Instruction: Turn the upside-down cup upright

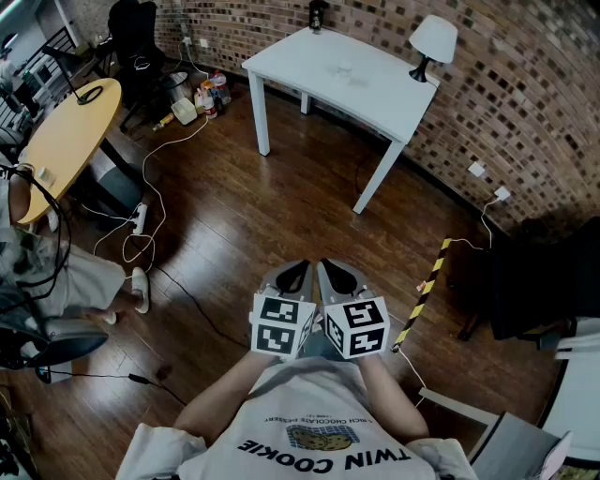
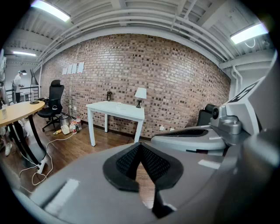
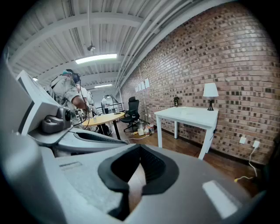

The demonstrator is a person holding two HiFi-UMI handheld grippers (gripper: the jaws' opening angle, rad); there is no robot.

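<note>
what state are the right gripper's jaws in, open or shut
Shut. In the right gripper view the right gripper has its jaws meeting at the tips, with nothing held between them.

Hands hidden under my left gripper (image 1: pixel 292 277) and right gripper (image 1: pixel 337 277). Dark thing (image 1: pixel 317 14) on the white table (image 1: pixel 375 89): too small to tell. Person (image 1: pixel 56 277) cut off at left edge.

White table (image 1: pixel 337 80), red-brown brick wall (image 1: pixel 525 112) — dark wood floor (image 1: pixel 234 216).
</note>
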